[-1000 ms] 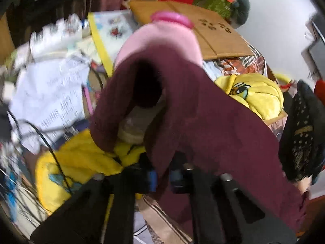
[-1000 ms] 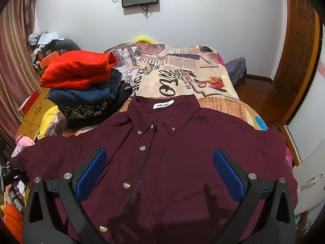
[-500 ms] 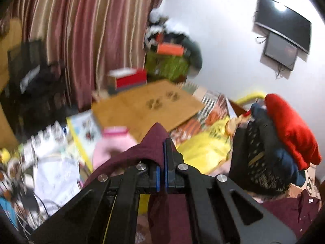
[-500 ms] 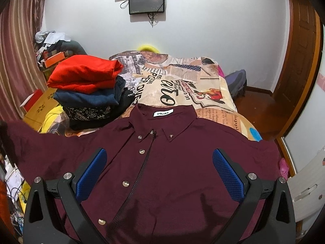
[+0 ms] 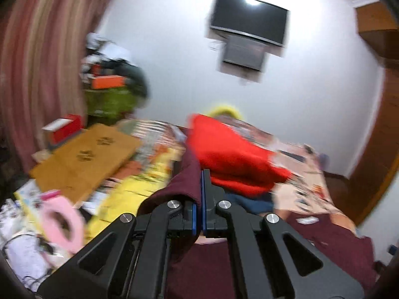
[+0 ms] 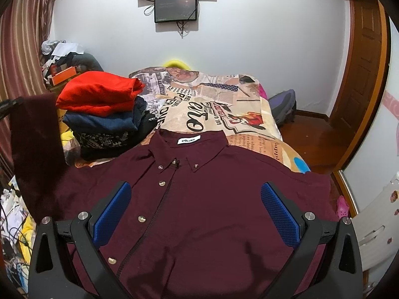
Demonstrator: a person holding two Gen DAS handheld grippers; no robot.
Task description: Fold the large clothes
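Observation:
A maroon button-up shirt [image 6: 212,199] lies front-up on the bed, collar toward the far wall. Its left sleeve [image 6: 35,149] is lifted high at the left edge of the right wrist view. My left gripper [image 5: 201,174] is shut on that sleeve's cuff [image 5: 189,179], with maroon cloth draped over its left finger. The rest of the shirt [image 5: 324,244] spreads below and to the right of it. My right gripper [image 6: 197,209] hangs open over the shirt's chest, holding nothing.
A stack of folded clothes [image 6: 104,114], red on top, sits on the bed's left side. The printed bedspread [image 6: 224,114] runs to the white wall. Left of the bed lie cardboard [image 5: 84,154], a pink ring [image 5: 62,221], papers and cables. A wooden door [image 6: 361,74] stands at the right.
My left gripper has swung up and to the right with the sleeve cuff, from over the floor clutter toward the bed. The sleeve now stands raised. The right gripper has barely moved.

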